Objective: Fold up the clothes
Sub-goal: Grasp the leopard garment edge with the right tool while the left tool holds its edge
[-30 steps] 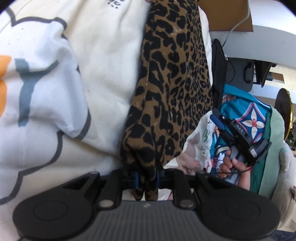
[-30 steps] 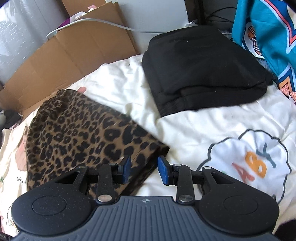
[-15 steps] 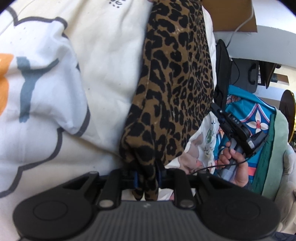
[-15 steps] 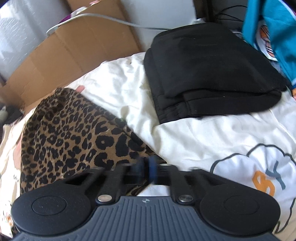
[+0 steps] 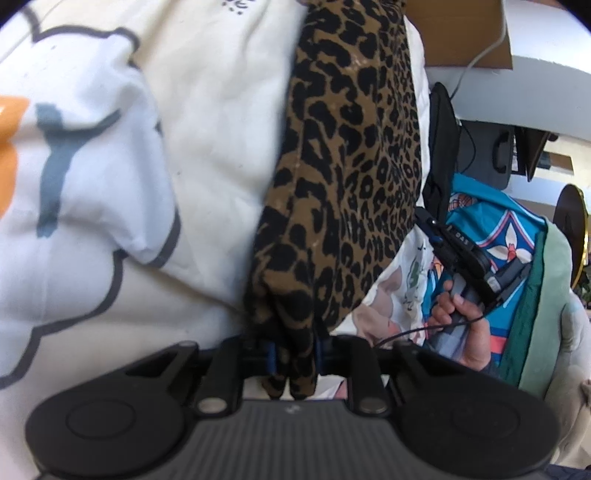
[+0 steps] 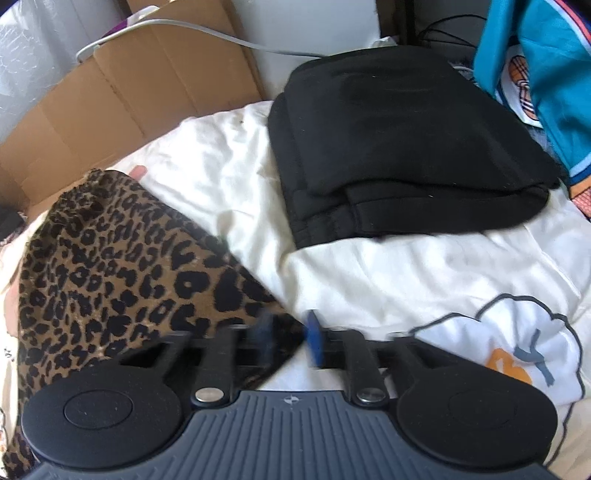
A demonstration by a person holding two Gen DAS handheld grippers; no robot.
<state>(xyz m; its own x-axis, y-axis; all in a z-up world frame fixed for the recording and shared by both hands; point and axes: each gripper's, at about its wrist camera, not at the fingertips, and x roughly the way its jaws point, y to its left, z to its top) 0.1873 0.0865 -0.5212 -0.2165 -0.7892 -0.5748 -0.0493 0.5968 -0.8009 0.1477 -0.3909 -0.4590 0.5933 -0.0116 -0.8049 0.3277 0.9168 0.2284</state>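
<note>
A leopard-print garment (image 5: 351, 177) lies folded on a white bedsheet (image 5: 207, 122) with a cloud print. My left gripper (image 5: 295, 354) is shut on the garment's near end, and cloth bunches between its blue pads. In the right wrist view the same garment (image 6: 122, 273) spreads to the left. My right gripper (image 6: 290, 336) is open, its blue pads apart at the garment's near right corner, which lies between them. In the left wrist view the right gripper (image 5: 428, 221) sits at the garment's right edge, held by a hand (image 5: 461, 317).
A folded black garment (image 6: 399, 147) lies on the sheet (image 6: 369, 273) at the back right. A teal patterned cloth (image 6: 546, 74) hangs at the far right. Flattened cardboard (image 6: 129, 96) and a grey cable (image 6: 221, 33) stand behind the bed. A green cushion (image 5: 546, 295) lies beside the person.
My right gripper shut at the garment's corner half a second ago, and its pads are now apart again and blurred. The left gripper keeps its hold and has barely moved.
</note>
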